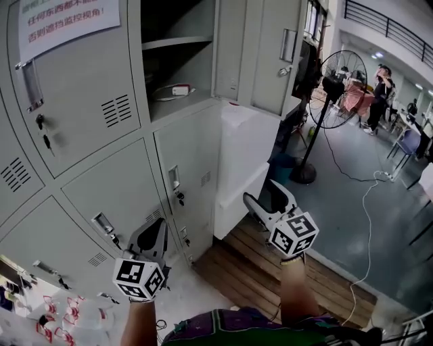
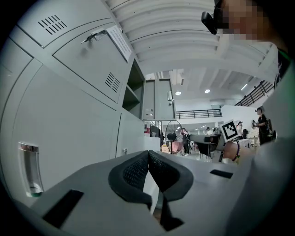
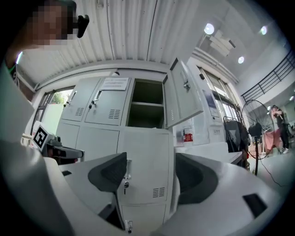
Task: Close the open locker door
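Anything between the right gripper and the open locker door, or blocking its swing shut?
Nothing visible does. The right gripper, open and empty, has clear air up to the door. A white item lies on the shelf inside, seemingly behind the frame.

**Fan, cable and notice in the hall**

A black standing fan [image 1: 336, 84] rests its round base on the grey floor [image 1: 399, 230], near a white cabinet [image 1: 247, 159]. A white cable [image 1: 367, 223] trails across that floor. Wooden planks [image 1: 254, 267] lie beside it. A paper notice [image 1: 64, 20] with red print hangs top left. People [image 1: 380, 94] stand far back, near a blue chair [image 1: 409, 143].
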Demonstrator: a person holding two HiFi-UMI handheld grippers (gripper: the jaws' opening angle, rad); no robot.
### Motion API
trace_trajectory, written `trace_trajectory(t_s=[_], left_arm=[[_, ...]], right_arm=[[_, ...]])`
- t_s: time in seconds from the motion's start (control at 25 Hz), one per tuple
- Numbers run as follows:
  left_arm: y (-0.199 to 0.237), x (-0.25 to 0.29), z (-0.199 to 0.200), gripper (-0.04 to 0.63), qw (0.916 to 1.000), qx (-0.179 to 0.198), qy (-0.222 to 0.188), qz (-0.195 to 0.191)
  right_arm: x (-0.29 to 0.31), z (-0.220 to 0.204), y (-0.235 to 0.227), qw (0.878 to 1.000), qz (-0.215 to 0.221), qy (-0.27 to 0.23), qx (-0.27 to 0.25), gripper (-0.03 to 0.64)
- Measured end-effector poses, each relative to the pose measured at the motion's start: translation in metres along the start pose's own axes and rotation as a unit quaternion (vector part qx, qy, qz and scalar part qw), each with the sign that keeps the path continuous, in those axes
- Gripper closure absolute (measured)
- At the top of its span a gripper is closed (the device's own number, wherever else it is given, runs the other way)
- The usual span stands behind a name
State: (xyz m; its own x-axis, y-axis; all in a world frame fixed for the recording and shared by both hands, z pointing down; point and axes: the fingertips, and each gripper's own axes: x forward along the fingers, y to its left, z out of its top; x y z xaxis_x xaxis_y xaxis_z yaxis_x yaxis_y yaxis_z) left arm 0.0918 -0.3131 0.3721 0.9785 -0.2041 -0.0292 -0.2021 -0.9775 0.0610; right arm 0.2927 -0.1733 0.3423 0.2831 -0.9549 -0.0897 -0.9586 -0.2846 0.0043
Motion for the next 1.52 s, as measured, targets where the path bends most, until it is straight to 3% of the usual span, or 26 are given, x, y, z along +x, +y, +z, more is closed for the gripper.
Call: trace_trajectory(t_s=[0.12,0.28,0.72,0.92,1.12,1.52], left_arm=[[-0.017,0.007,0.002,0.574,1.0,-0.002,-0.001,-0.006],[-0.036,0.019,0.012,0.574,0.9999,0.002,-0.012,-0.009],[-0.058,0.046,0.034,0.574,0.9993,0.013,-0.036,0.001],[-0.058,0.059,0.047,0.574,0.9986,0.023,-0.048,0.006],[-0.063,0.075,0.056,0.574,0.998,0.028,-0.057,-0.001],[-0.066,0.084,0.049,0.574,0.9986,0.031,-0.043,0.0]], right_arm=[[-0.009,0.011,-0.012,1.0,-0.005,-0.011,0.004,0.255],[-0.02,0.027,-0.034,1.0,-0.012,-0.024,0.002,0.249],[-0.004,0.091,-0.093,0.997,-0.007,-0.063,-0.034,0.265],[0.021,0.095,-0.106,0.998,0.007,-0.051,-0.045,0.272],[0.034,0.112,-0.128,0.997,0.002,-0.072,-0.041,0.302],[0.071,0.129,-0.162,0.997,0.005,-0.054,-0.057,0.318]])
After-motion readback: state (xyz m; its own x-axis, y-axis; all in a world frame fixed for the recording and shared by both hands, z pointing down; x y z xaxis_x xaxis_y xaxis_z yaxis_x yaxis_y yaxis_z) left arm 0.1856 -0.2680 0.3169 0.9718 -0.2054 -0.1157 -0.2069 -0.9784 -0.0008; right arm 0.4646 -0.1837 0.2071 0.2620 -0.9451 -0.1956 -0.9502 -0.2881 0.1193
